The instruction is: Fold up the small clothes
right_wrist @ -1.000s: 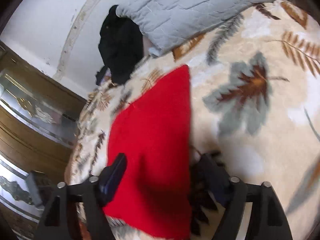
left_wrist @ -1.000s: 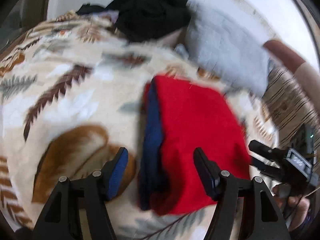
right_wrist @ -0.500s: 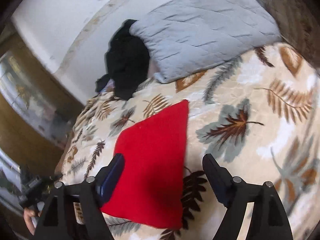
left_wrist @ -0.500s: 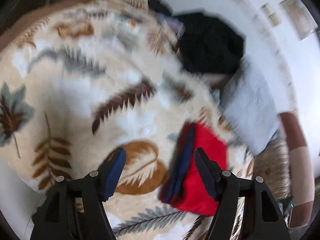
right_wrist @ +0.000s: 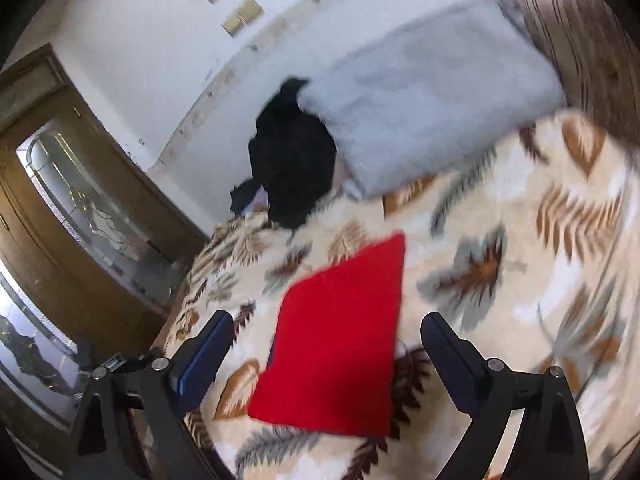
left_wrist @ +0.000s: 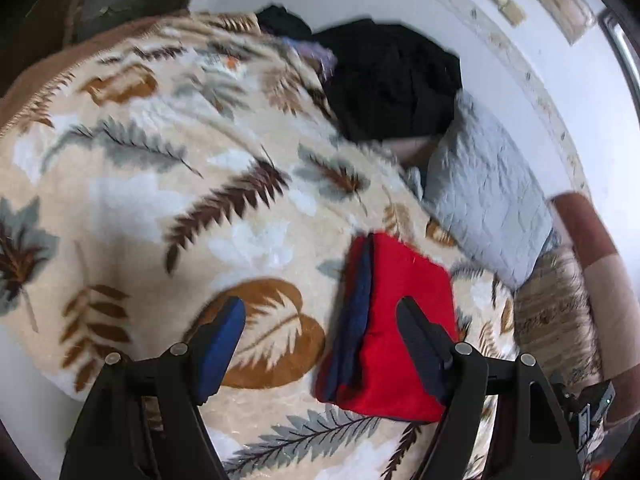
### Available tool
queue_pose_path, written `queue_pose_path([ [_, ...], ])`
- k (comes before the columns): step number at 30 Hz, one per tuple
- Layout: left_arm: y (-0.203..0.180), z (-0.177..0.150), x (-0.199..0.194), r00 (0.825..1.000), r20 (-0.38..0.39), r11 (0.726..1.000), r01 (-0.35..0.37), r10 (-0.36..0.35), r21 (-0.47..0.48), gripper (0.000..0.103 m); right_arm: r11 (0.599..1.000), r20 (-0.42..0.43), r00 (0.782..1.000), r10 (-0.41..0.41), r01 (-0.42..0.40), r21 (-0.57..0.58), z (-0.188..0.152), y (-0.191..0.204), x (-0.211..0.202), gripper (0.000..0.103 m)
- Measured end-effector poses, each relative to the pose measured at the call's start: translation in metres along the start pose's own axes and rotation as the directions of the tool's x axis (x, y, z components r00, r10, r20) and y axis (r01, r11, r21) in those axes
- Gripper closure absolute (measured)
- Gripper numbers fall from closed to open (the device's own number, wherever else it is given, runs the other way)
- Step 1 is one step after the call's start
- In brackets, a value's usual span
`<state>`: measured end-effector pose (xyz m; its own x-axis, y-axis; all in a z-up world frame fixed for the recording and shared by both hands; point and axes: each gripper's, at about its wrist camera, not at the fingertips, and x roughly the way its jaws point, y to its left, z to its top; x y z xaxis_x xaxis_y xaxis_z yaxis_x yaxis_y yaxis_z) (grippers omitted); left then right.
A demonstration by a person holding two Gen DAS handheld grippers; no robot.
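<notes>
A leaf-patterned blanket [left_wrist: 168,184] is covering the bed, with a grey quilted pillow [left_wrist: 484,208] lying at its far edge and a heap of black clothes [left_wrist: 392,80] sitting just beside the pillow against the white wall [right_wrist: 132,40]. The folded red garment [left_wrist: 404,320] is lying flat on the blanket, in front of the pillow and apart from it; a dark blue layer is showing along one of its edges in the left wrist view.

The left gripper [left_wrist: 320,340] is hanging above the blanket, tilted downward, its jaws standing apart and opening; the garment's blue edge is showing in the gap below, but neither pad is touching it. The right gripper [right_wrist: 326,344] is hovering above the red garment [right_wrist: 340,344], its jaws wide and opening further, both blue-padded fingers [right_wrist: 204,356] standing clear of the cloth on either side. Both are released and holding nothing. A wooden door with glass panels [right_wrist: 80,216] is standing beyond the bed's side.
</notes>
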<state>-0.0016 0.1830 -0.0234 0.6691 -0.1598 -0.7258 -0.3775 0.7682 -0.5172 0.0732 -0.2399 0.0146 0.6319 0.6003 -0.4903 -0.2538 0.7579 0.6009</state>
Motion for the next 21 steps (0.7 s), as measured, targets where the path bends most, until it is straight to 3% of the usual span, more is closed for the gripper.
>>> queue_pose_path([
  [2, -0.008, -0.005, 0.02, 0.999, -0.039, 1.0, 0.012, -0.011, 0.023, 0.025, 1.0, -0.039, 0.999, -0.025, 0.025, 0.016, -0.009, -0.012, 0.01, 0.006],
  [7, -0.035, -0.016, 0.066, 0.993, -0.119, 0.991, 0.036, -0.021, 0.126, 0.025, 0.998, -0.178, 0.984, 0.011, -0.001, 0.056, -0.02, -0.04, 0.055, 0.006],
  [12, -0.051, -0.009, 0.096, 0.99, -0.14, 0.984, 0.038, -0.013, 0.177, 0.025, 0.996, -0.255, 0.967, -0.017, 0.04, 0.085, -0.025, -0.05, 0.103, 0.006],
  [15, -0.041, 0.007, 0.107, 0.989, -0.136, 0.993, 0.067, -0.053, 0.101, 0.025, 0.996, -0.199, 0.98, 0.021, -0.002, 0.094, -0.015, -0.05, 0.103, 0.006],
  [17, -0.029, 0.015, 0.117, 0.987, -0.155, 0.999, 0.031, -0.028, 0.014, 0.026, 0.992, -0.172, 0.985, -0.012, 0.034, 0.125, -0.004, -0.061, 0.104, 0.006],
  [19, -0.031, 0.016, 0.117, 0.99, -0.139, 0.998, 0.04, -0.032, 0.055, 0.026, 0.978, -0.2, 0.98, -0.002, 0.044, 0.205, 0.0, -0.074, 0.104, 0.007],
  [21, -0.037, 0.013, 0.123, 0.991, -0.135, 0.993, 0.015, 0.001, 0.119, 0.025, 0.99, -0.148, 0.988, 0.043, -0.023, 0.136, 0.003, -0.063, 0.095, 0.007],
])
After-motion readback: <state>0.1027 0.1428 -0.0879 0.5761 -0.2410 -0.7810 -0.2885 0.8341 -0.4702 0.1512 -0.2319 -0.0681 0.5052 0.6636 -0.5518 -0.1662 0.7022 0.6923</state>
